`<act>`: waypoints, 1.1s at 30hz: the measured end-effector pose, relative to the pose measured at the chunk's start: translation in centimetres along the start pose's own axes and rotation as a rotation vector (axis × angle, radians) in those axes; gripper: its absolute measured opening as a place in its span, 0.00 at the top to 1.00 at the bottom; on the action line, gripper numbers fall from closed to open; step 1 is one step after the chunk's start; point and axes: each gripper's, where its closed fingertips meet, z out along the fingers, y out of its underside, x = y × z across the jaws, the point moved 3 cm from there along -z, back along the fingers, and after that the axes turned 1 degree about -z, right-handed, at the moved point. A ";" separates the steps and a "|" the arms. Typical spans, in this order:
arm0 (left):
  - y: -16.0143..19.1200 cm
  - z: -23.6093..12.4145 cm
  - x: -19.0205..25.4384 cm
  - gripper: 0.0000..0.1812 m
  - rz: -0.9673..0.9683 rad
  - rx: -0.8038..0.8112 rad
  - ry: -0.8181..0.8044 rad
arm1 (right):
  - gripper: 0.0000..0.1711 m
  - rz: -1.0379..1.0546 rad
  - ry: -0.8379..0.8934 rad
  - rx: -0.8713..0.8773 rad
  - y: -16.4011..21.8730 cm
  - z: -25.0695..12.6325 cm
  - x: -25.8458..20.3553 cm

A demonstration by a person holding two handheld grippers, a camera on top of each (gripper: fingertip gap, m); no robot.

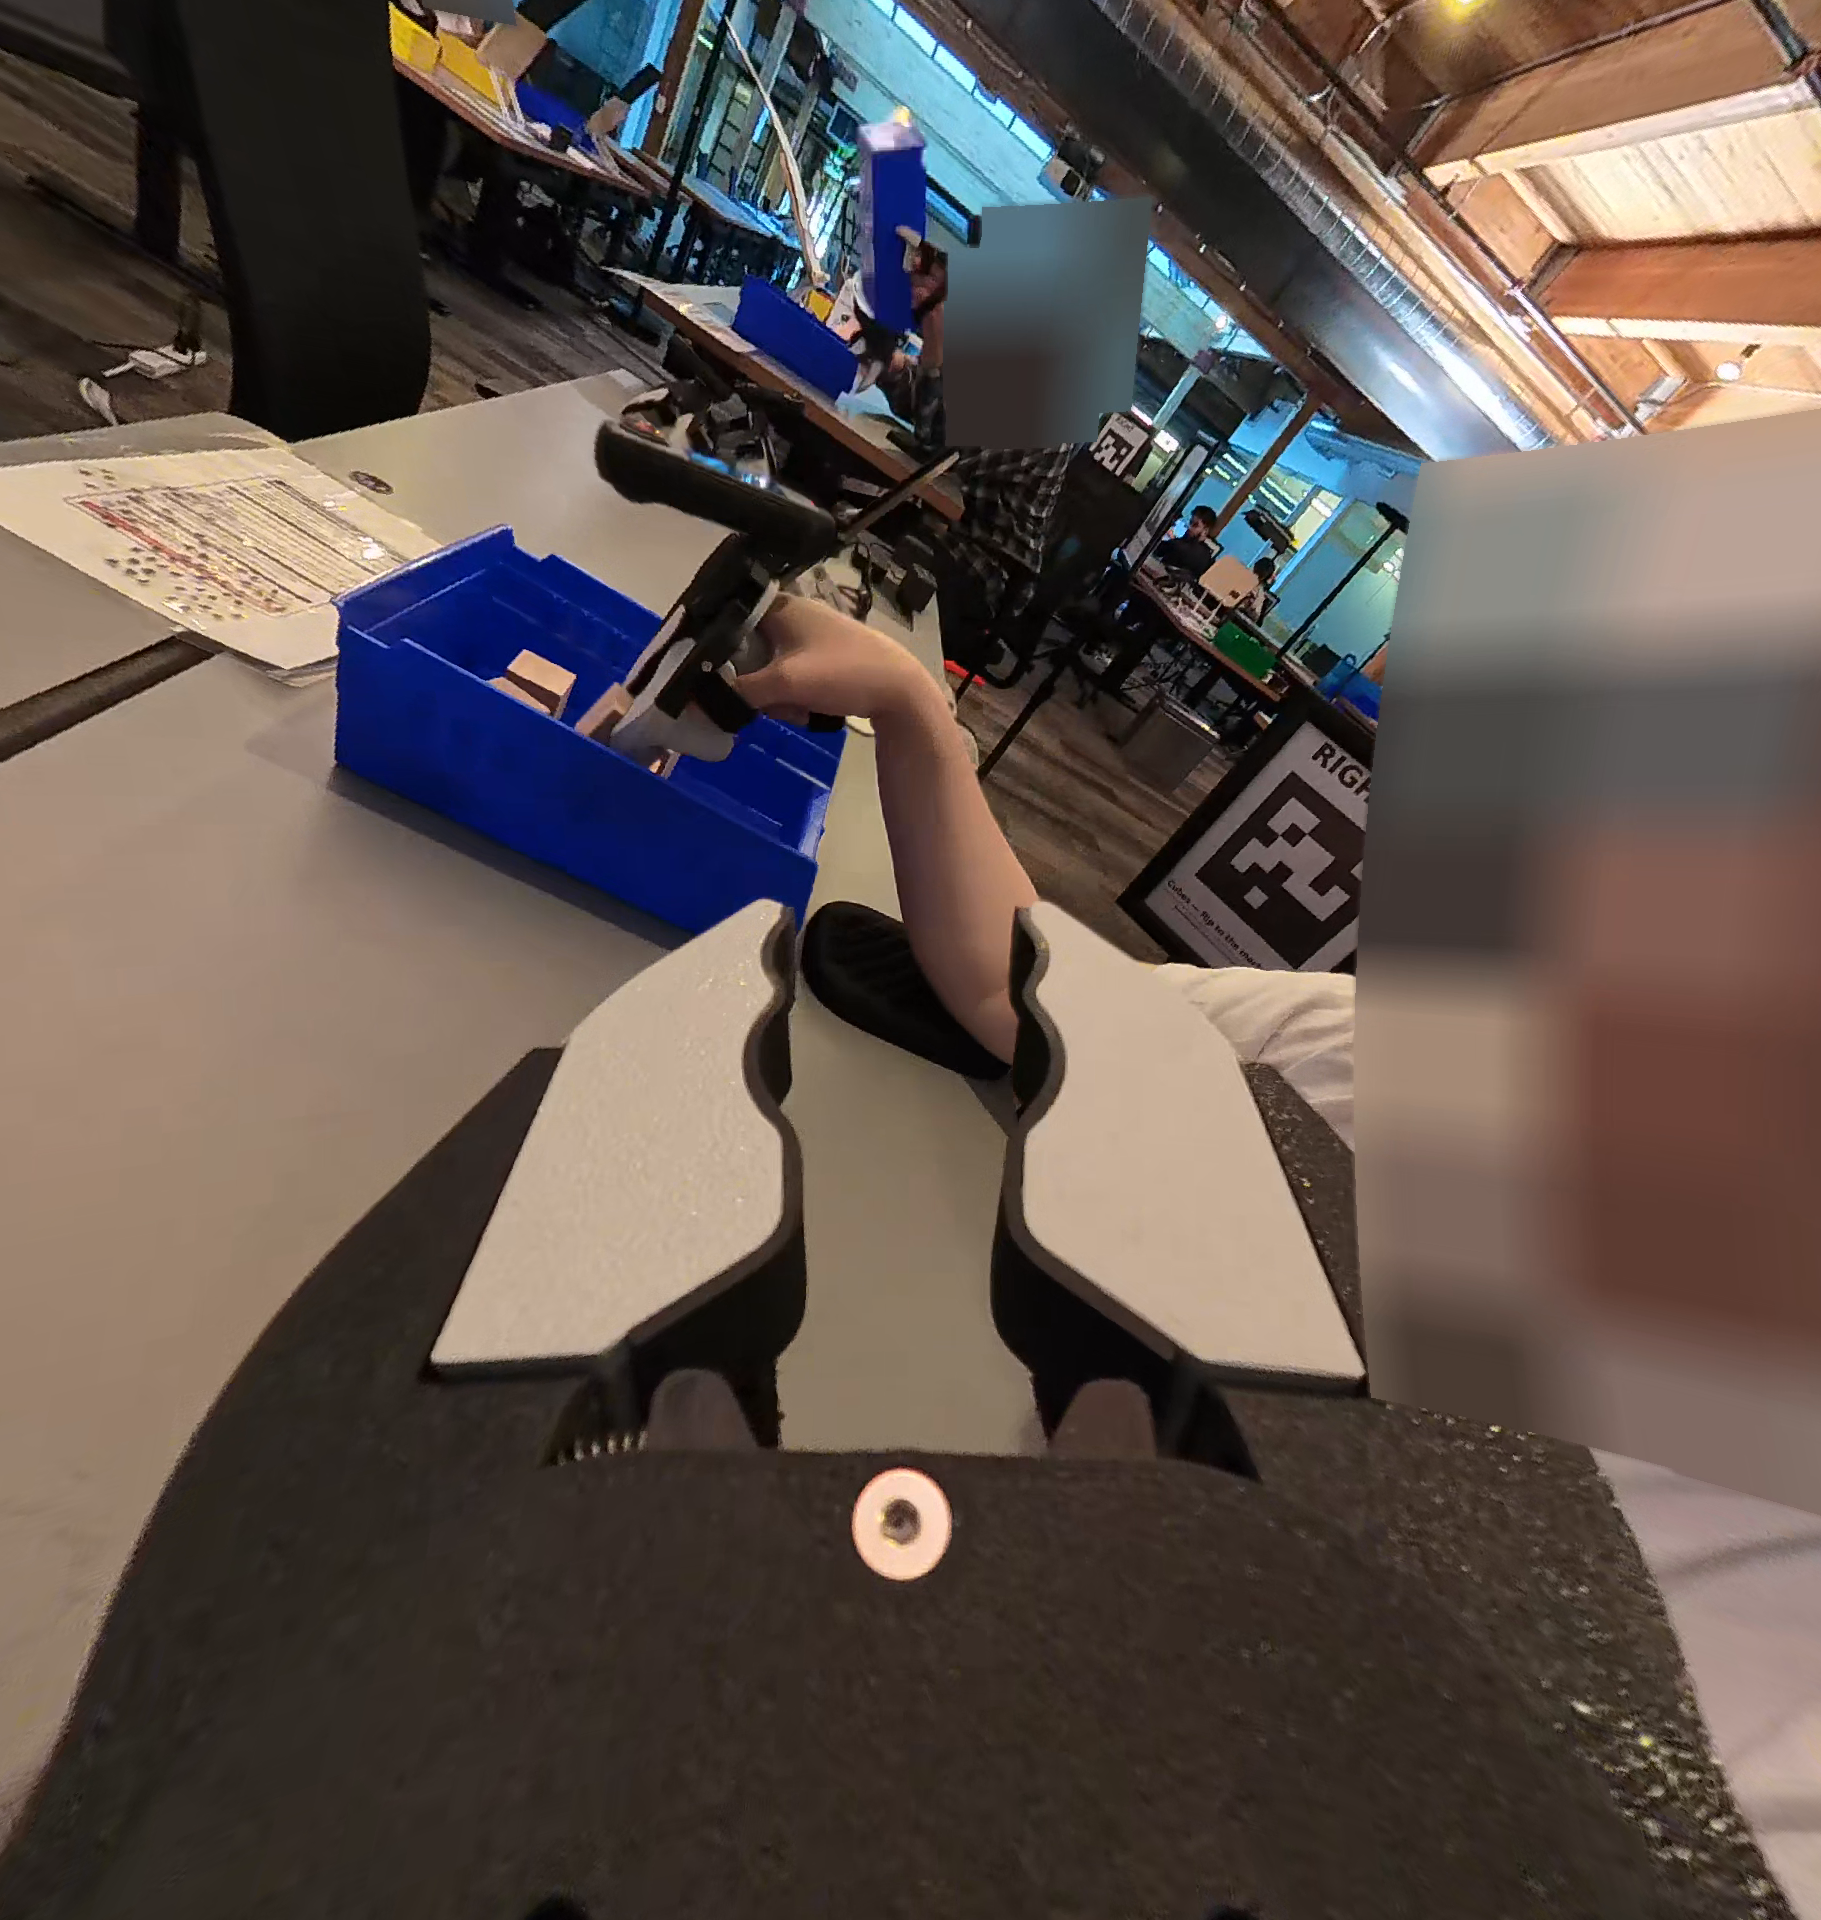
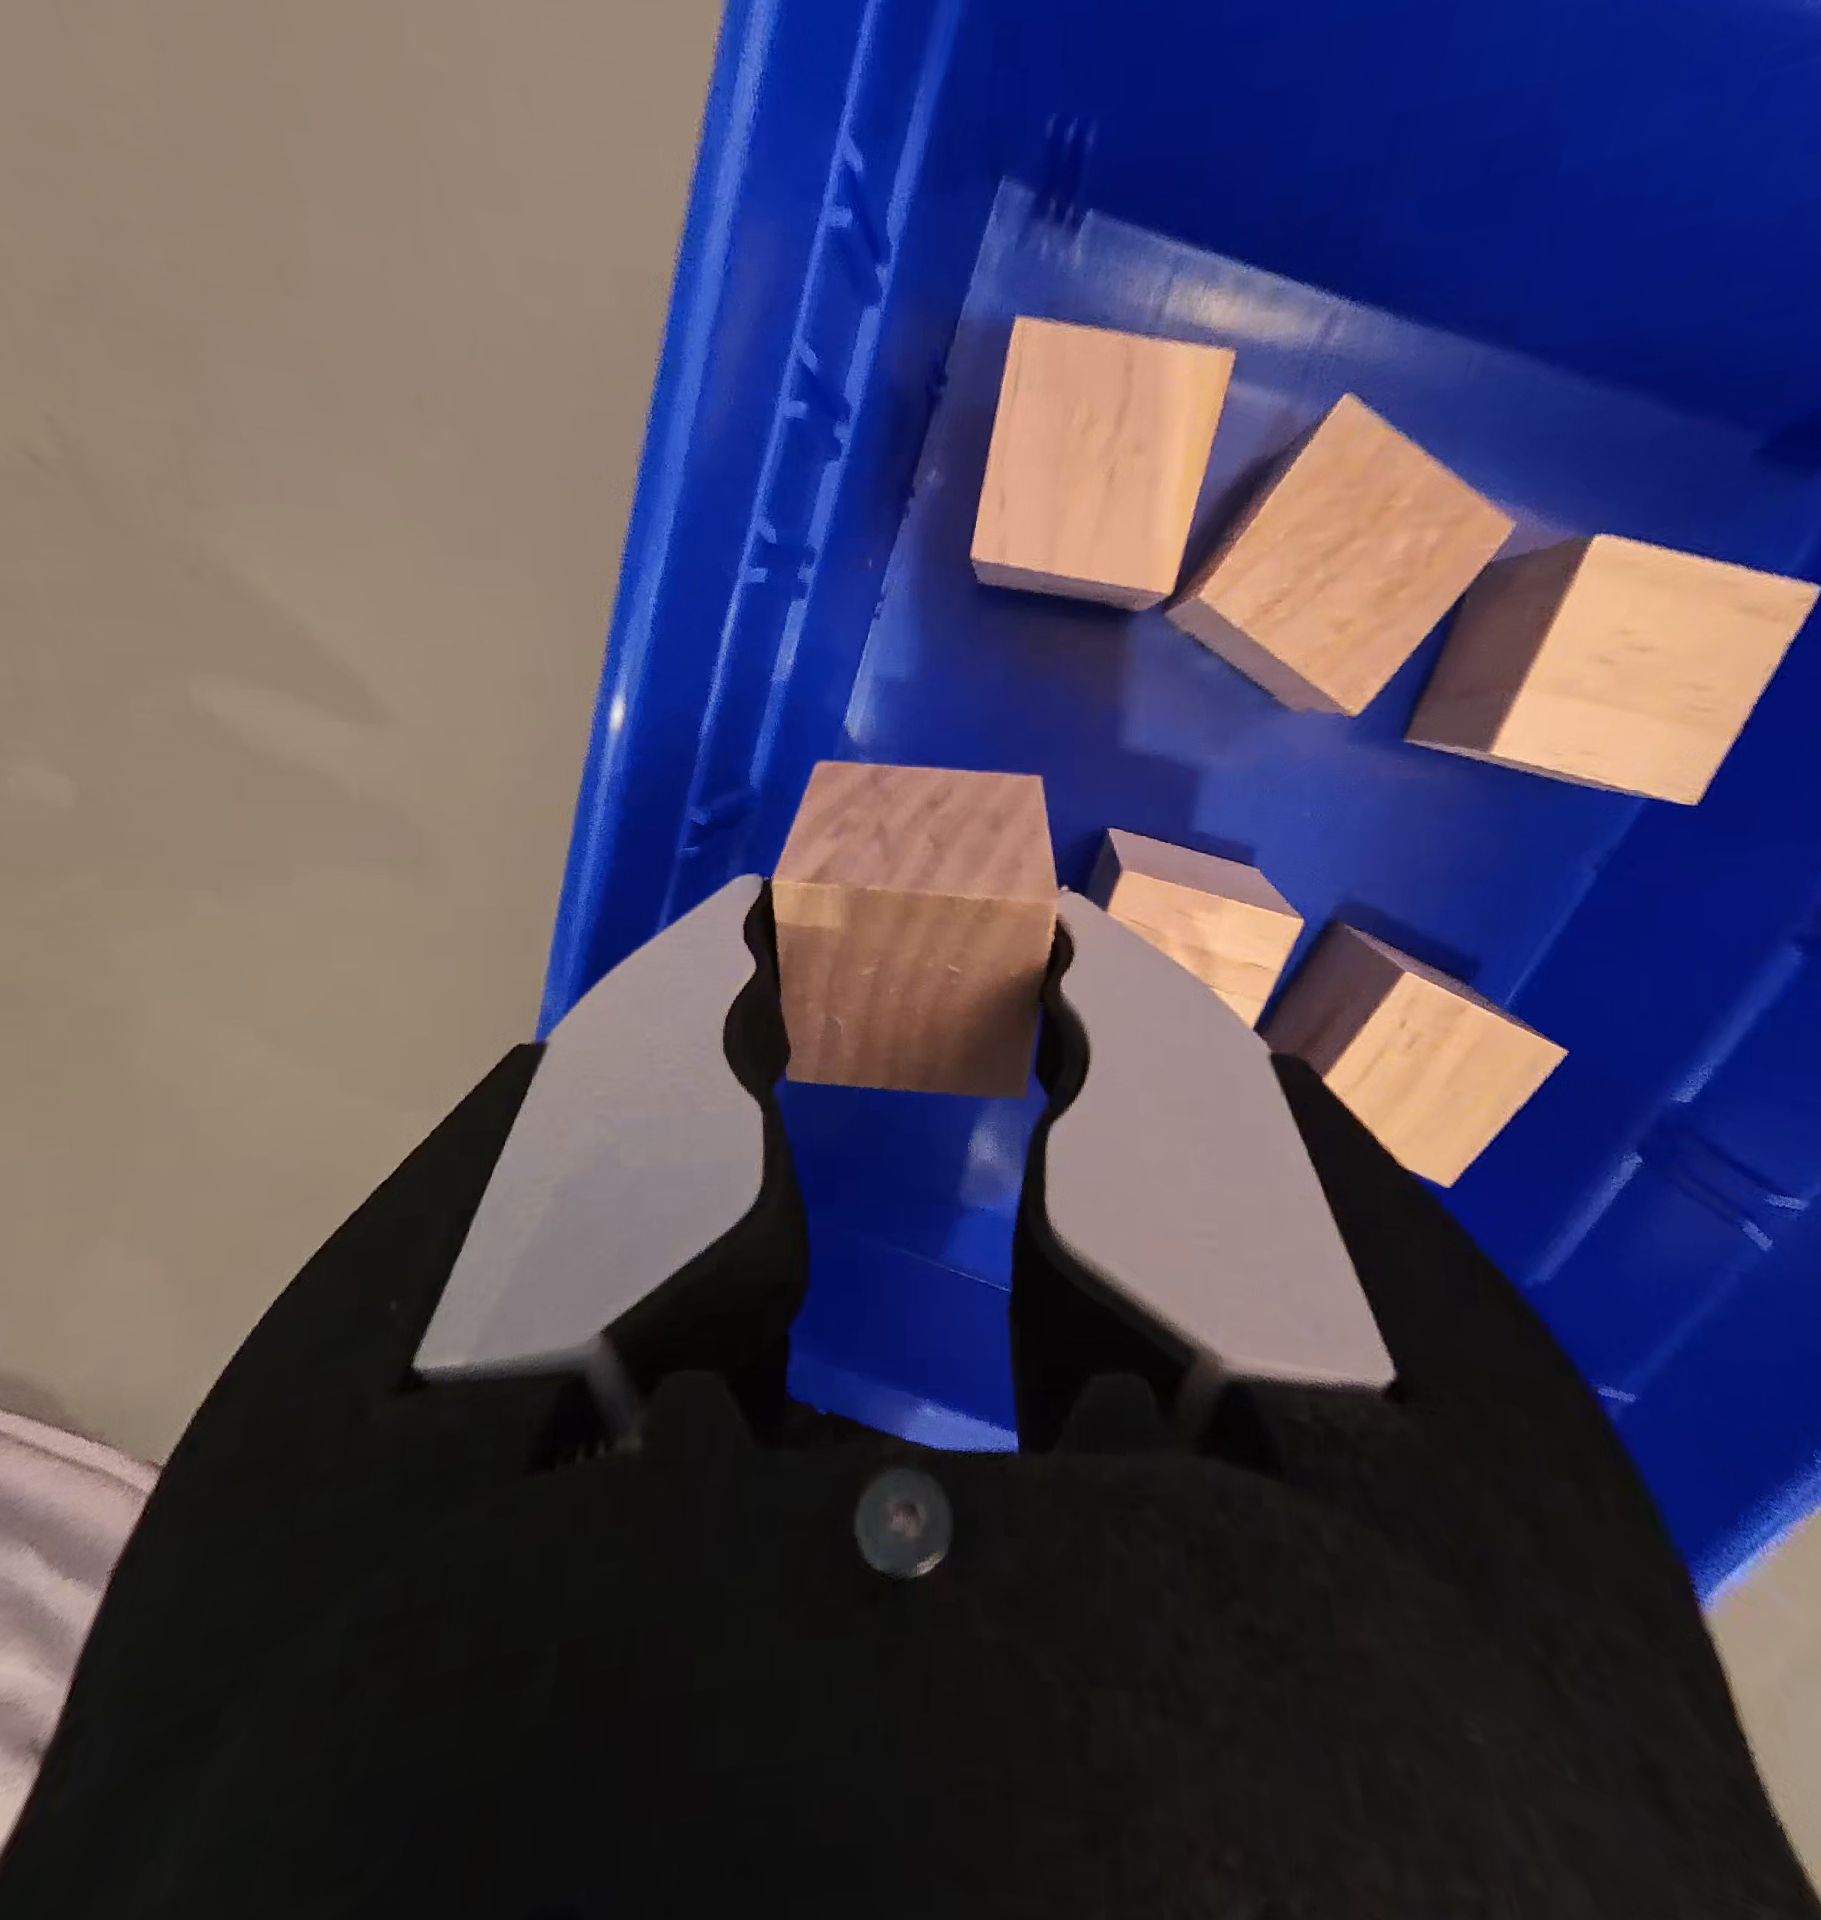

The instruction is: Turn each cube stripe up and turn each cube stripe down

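Observation:
My right gripper (image 2: pixel 911 925) is shut on a darker wooden cube (image 2: pixel 916 977) and holds it over the left part of a blue bin (image 2: pixel 781 582). Several pale wooden cubes lie on the bin floor: one at the back (image 2: pixel 1098 468), one tilted beside it (image 2: pixel 1342 556), one at the right (image 2: pixel 1633 670), two nearer ones (image 2: pixel 1202 920) (image 2: pixel 1425 1060). No stripe shows on any visible face. My left gripper (image 1: pixel 901 925) is open and empty above the grey table (image 1: pixel 210 1039). In the left wrist view the right gripper (image 1: pixel 667 717) reaches into the blue bin (image 1: pixel 573 790).
A printed sheet (image 1: pixel 220 551) lies on the table behind the bin. A black pad (image 1: pixel 885 987) lies under the person's forearm (image 1: pixel 937 821) near the table's edge. A marker sign (image 1: pixel 1270 862) stands on the floor at the right. Other workbenches stand behind.

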 end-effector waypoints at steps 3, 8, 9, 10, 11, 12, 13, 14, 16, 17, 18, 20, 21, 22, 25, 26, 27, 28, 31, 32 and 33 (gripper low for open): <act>0.1 0.2 0.0 0.78 0.006 -0.008 -0.016 | 0.73 0.021 0.016 -0.061 0.3 1.4 0.3; 0.3 0.4 0.0 0.79 0.004 -0.016 -0.017 | 0.73 0.055 0.007 -0.143 0.6 3.4 0.2; 0.3 0.5 0.0 0.79 0.004 -0.018 -0.018 | 0.73 0.055 0.013 -0.153 0.7 3.7 0.2; 0.3 0.5 0.0 0.79 0.003 -0.020 -0.018 | 0.73 0.055 0.023 -0.164 0.7 3.9 0.3; 0.3 0.5 0.1 0.79 0.003 -0.021 -0.018 | 0.73 0.057 0.035 -0.173 0.8 4.1 0.4; 0.3 0.5 0.1 0.79 0.004 -0.022 -0.018 | 0.73 0.059 0.045 -0.181 0.8 4.3 0.6; 0.4 0.6 0.1 0.79 0.004 -0.023 -0.017 | 0.73 0.060 0.049 -0.186 0.8 4.5 0.6; 0.4 0.6 0.1 0.79 0.005 -0.025 -0.018 | 0.73 0.061 0.050 -0.191 0.8 4.6 0.7; 0.5 0.7 0.1 0.79 0.004 -0.030 -0.019 | 0.73 0.060 0.062 -0.196 0.8 4.9 0.8; 0.5 0.7 0.1 0.79 0.004 -0.034 -0.020 | 0.73 0.063 0.062 -0.202 0.8 5.0 0.9; 0.5 0.8 0.1 0.79 0.003 -0.036 -0.021 | 0.73 0.063 0.058 -0.208 0.9 5.1 0.8; 0.6 0.8 0.0 0.79 0.005 -0.039 -0.024 | 0.73 0.069 0.053 -0.215 1.0 5.3 0.9; 0.6 0.8 0.0 0.79 0.006 -0.040 -0.026 | 0.73 0.072 0.047 -0.222 1.1 5.4 0.9; 0.6 0.8 0.0 0.79 0.006 -0.040 -0.026 | 0.73 0.074 0.038 -0.229 1.1 5.5 0.9; 0.6 0.8 -0.1 0.79 0.003 -0.039 -0.026 | 0.73 0.079 0.024 -0.232 1.1 5.7 1.0; 0.6 0.8 -0.1 0.79 0.002 -0.038 -0.026 | 0.72 0.070 0.026 -0.230 1.1 5.6 1.0; 0.5 0.8 -0.1 0.79 0.003 -0.037 -0.027 | 0.71 0.061 0.036 -0.220 0.9 5.3 1.1; 0.5 0.8 -0.1 0.79 0.003 -0.037 -0.027 | 0.71 0.050 0.042 -0.203 0.7 4.9 1.1; 0.4 0.6 0.1 0.79 0.010 -0.031 -0.029 | 0.69 0.007 0.050 -0.131 0.4 2.3 0.7; 0.3 0.5 0.1 0.79 0.013 -0.028 -0.031 | 0.68 -0.010 0.063 -0.096 0.4 0.9 0.7; 0.3 0.4 0.2 0.79 0.014 -0.027 -0.034 | 0.68 -0.027 0.072 -0.049 0.5 -0.8 0.7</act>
